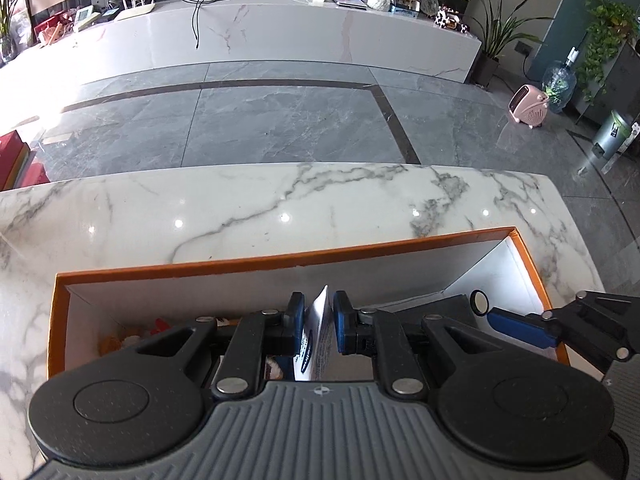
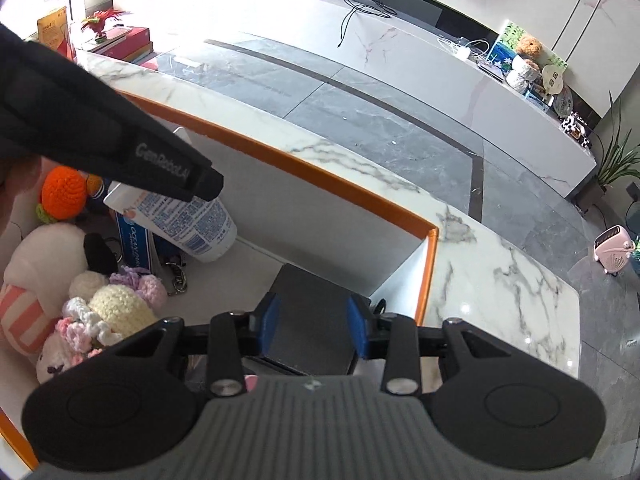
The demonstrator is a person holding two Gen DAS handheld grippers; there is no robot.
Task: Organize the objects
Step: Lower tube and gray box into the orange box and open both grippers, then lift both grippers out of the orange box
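A big box (image 1: 280, 258) with orange edges and white walls sits on the white marble counter (image 1: 240, 208).

The left gripper (image 1: 314, 320) is over the box. Its blue fingers (image 1: 297, 320) are closed on a white tube (image 1: 318, 332) with blue writing. In the right wrist view the tube (image 2: 188, 220) hangs tilted inside the box, with its cap end pointing down.

The right gripper (image 2: 314, 328) is at the right end of the box. Its blue fingers (image 2: 270, 322) sit on each side of a dark grey box (image 2: 310, 312) and seem to squeeze it. The dark box rests in the right end of the big box, near the right wall.

At the left end of the big box lie soft toys: an orange knitted one (image 2: 64, 192), a white plush one (image 2: 36, 256) and a cream and purple knitted one (image 2: 120, 300). A small keychain (image 2: 176, 276) lies on the box floor beside them, under the tube.

Far off, a pink heater (image 1: 528, 106) stands on the grey floor (image 1: 280, 120).
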